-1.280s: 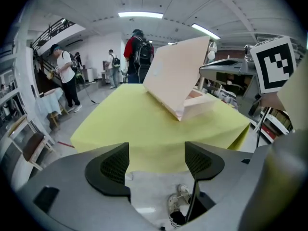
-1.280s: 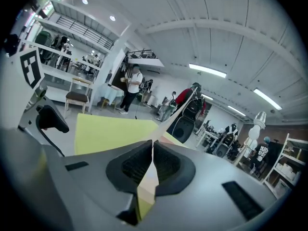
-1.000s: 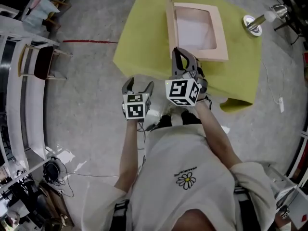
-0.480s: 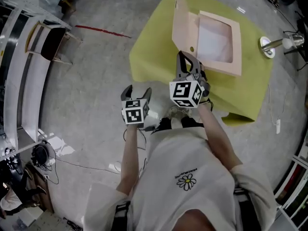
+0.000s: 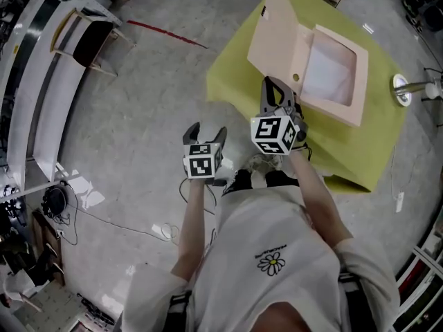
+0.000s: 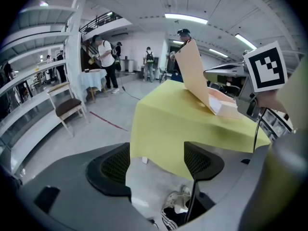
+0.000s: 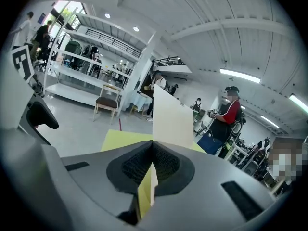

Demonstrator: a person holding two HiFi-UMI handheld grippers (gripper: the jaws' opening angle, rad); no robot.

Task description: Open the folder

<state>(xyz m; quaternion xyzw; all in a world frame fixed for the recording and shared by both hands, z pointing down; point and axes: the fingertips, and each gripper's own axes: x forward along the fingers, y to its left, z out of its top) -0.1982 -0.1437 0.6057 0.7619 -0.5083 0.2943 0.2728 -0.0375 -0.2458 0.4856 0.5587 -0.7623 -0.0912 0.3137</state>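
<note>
Bench [image 5: 239,81] under yellow-green cloth [image 5: 346,151], on grey concrete floor [image 5: 138,116]. Folder [image 5: 332,75] lies on bench, cover [image 5: 277,30] raised, standing tilted at its left side. Right tongs [image 5: 277,87] pressed together at bench's near edge, cover just beyond. Left tongs [image 5: 207,130] wide, nothing between, over floor. Red line [image 5: 166,33], chair [image 5: 86,43], white shelving [image 5: 41,95] at left.

Cream short-sleeve tee [image 5: 277,227], daisy print [image 5: 270,261] on chest. Left gripper [image 5: 207,130] and right gripper [image 5: 277,87]: dark grey, mesh-textured pads, white marker cubes [image 5: 201,161] with black squares. Thin black cable [image 6: 256,134].
</note>
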